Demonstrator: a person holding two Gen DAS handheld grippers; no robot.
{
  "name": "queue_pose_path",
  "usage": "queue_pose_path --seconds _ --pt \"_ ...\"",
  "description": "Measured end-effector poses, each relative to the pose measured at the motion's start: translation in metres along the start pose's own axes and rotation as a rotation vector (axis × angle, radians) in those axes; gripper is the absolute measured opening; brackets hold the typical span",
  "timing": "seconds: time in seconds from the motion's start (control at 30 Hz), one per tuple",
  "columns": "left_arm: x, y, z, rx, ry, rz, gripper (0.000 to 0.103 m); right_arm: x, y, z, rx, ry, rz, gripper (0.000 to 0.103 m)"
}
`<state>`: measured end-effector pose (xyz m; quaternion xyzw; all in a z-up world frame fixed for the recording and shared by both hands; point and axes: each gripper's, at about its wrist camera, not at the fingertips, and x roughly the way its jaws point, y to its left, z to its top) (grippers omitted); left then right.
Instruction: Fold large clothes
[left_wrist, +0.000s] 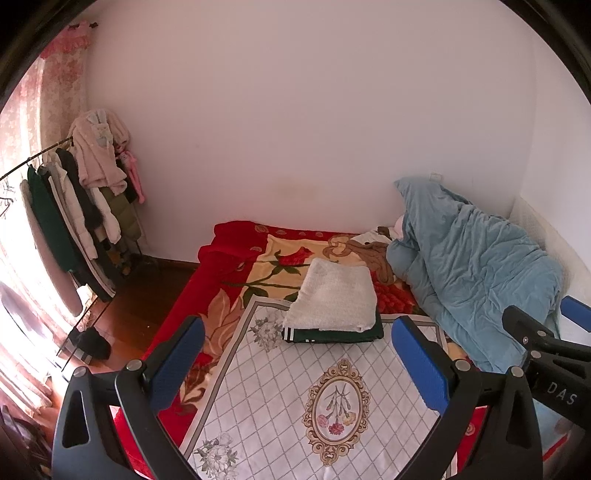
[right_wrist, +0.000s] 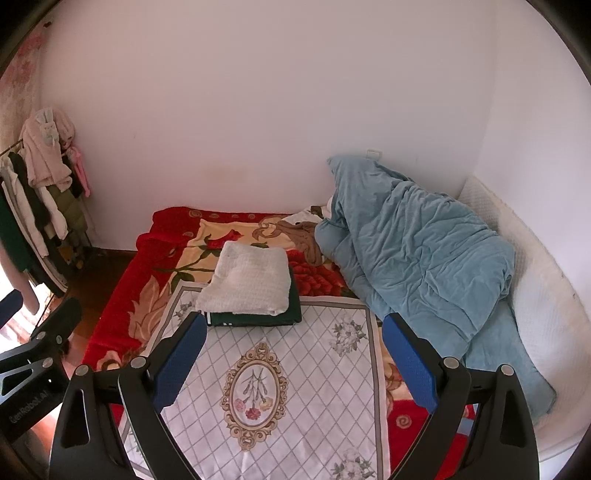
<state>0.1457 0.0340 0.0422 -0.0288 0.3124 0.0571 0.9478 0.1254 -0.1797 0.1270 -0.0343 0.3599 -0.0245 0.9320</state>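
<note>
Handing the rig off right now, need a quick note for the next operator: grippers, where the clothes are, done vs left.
Left gripper: open, empty, above the bed.
Right gripper: open, empty, beside it.
Done: white folded garment stacked on dark green folded garment, on the white quilted mat.
Left, probably: crumpled brown garment against the blue duvet; clothes also hang on the rack.

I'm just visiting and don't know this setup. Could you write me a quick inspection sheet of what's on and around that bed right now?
Surface: white quilted mat spread over a red floral blanket.
Job's things: folded white garment stacked on a folded dark green garment.
Clutter: heaped blue duvet; crumpled brown cloth beside it.
Grippers: left gripper and right gripper both open, empty, above the mat.
Cables: nothing seen.
Surroundings: clothes rack by the curtained window; bare wall.
</note>
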Motion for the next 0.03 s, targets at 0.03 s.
queue_pose_path --seconds 0.03 --pt "-0.0011 0.0005 0.0009 -0.002 0.000 -0.003 0.103 -0.0002 0.0002 0.0000 0.000 0.001 0.000 0.097"
